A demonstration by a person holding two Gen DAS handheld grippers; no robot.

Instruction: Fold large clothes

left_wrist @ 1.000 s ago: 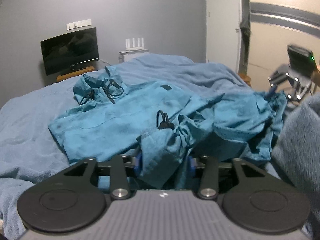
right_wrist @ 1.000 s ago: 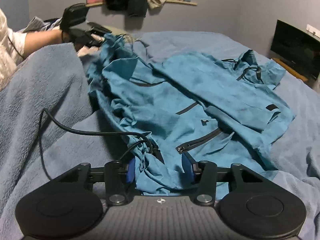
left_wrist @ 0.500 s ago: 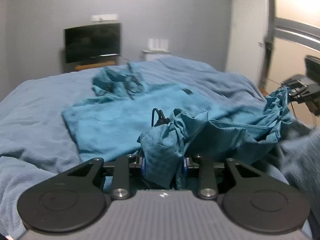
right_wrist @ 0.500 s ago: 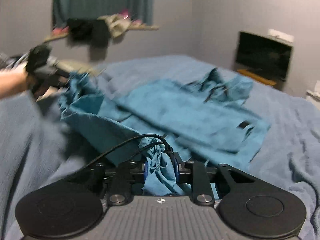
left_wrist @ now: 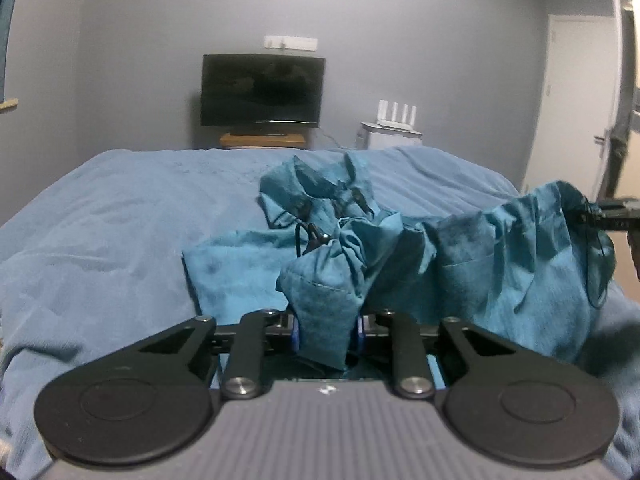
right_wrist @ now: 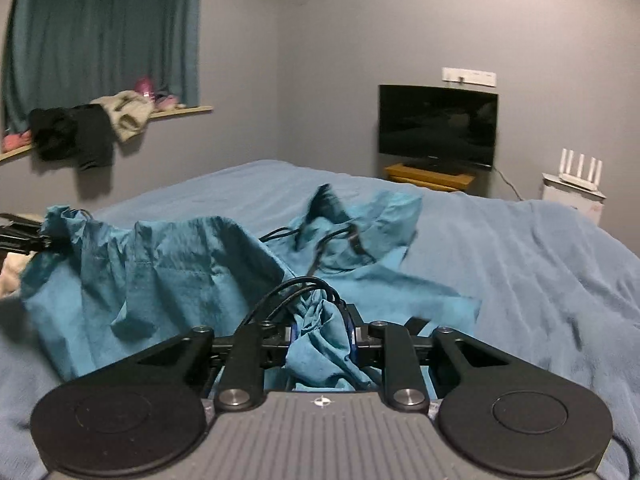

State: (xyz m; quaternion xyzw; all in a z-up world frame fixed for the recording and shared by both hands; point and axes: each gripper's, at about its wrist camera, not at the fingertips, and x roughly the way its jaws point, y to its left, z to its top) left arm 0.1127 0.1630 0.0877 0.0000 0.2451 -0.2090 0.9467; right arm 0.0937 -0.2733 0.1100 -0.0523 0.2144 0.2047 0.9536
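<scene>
On blue bed (left_wrist: 120, 232), teal jacket (left_wrist: 500, 264) between hand-held grippers.

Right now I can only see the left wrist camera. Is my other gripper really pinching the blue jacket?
Observer: Yes. In the right wrist view, the right gripper has jaws that have just been closing and are shut on a bunched wad of the jacket.
Operator: Is anything else caught in there?
Observer: A black cord loops up right behind the pads. I cannot tell whether it is pinched.
Operator: What's beside the bed over there?
Observer: A shelf under a curtain, piled with clothes.
</scene>
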